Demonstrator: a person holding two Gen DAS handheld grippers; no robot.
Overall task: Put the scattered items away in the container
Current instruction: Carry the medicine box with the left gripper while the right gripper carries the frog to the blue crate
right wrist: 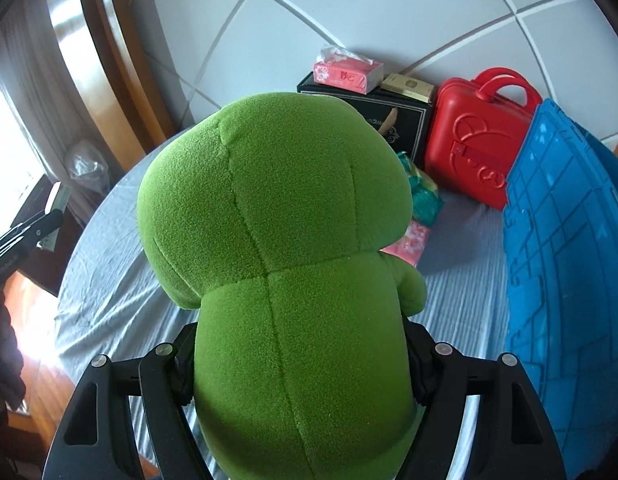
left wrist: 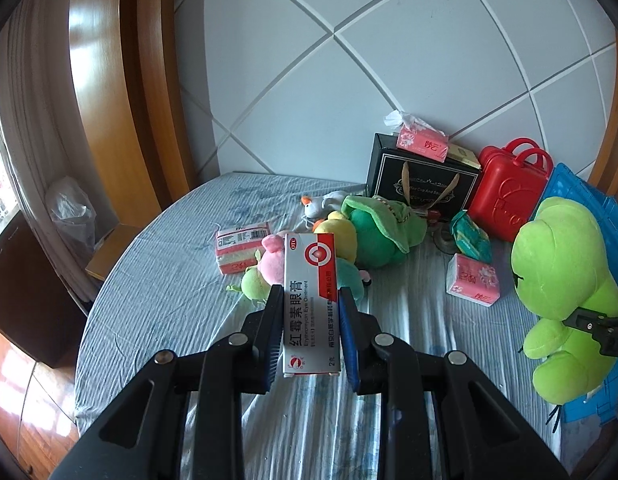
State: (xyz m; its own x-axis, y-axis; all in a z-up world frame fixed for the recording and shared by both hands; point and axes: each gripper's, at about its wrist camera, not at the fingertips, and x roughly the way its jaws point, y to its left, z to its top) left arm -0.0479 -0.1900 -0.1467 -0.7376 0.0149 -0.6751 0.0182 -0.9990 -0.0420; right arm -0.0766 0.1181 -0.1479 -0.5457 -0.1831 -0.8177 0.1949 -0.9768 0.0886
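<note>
While both grippers carry something, nothing can be seen inside the blue crate [right wrist: 565,240], so the tidying looks to be at an early stage (its interior is hidden in both views, so I cannot rule out earlier deposits). The left gripper [left wrist: 311,312] has its jaws drawn narrow and pressed against the long sides of an ointment box [left wrist: 311,300], which stands up between the blue pads with its top well past the fingertips. The right gripper [right wrist: 299,364] is spread wide yet clamped on the body of a big green plush frog [right wrist: 277,240]; the toy's head bulges far beyond the fingers and blocks most of that view, and the crate wall rises just to the right of the right-hand finger. Beyond the left fingertips much still lies on the striped bedsheet [left wrist: 181,280]: a heap of small plush toys [left wrist: 349,240], a pink tissue pack [left wrist: 241,246] to their left, another pink pack [left wrist: 473,280] and a teal packet [left wrist: 471,236] off to the right. By my judgement two items are on their way and at least five or six remain, with both loads still needing to be carried rightward over the crate rim and let go.
</note>
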